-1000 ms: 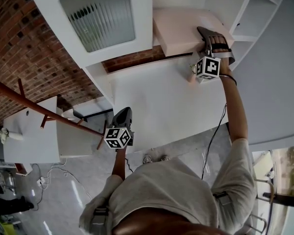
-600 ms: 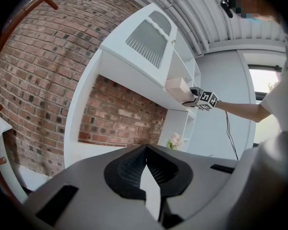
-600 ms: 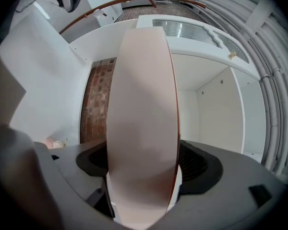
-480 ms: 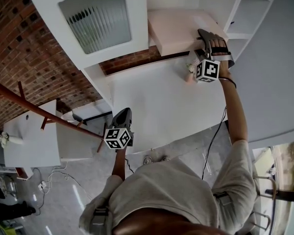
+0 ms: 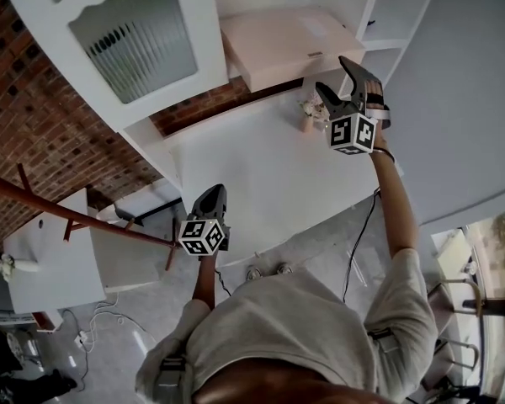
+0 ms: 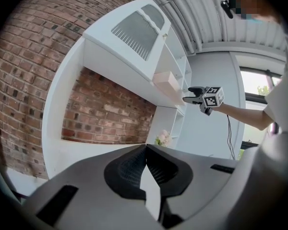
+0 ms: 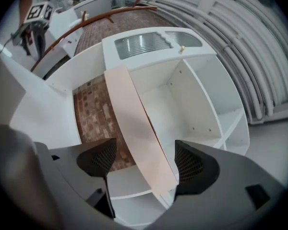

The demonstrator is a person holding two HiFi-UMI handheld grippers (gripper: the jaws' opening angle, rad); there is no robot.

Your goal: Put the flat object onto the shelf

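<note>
One pink board (image 5: 286, 42) on shelf (image 7: 198, 99), brick wall (image 5: 34, 141), R fingers (image 7: 98, 159) spread, L fingers (image 6: 129, 169) together

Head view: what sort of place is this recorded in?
Probably an indoor workshop or staged room: a white shelving unit with a ribbed-glass cabinet door, a brick wall behind it, and loose cables on the floor.
</note>
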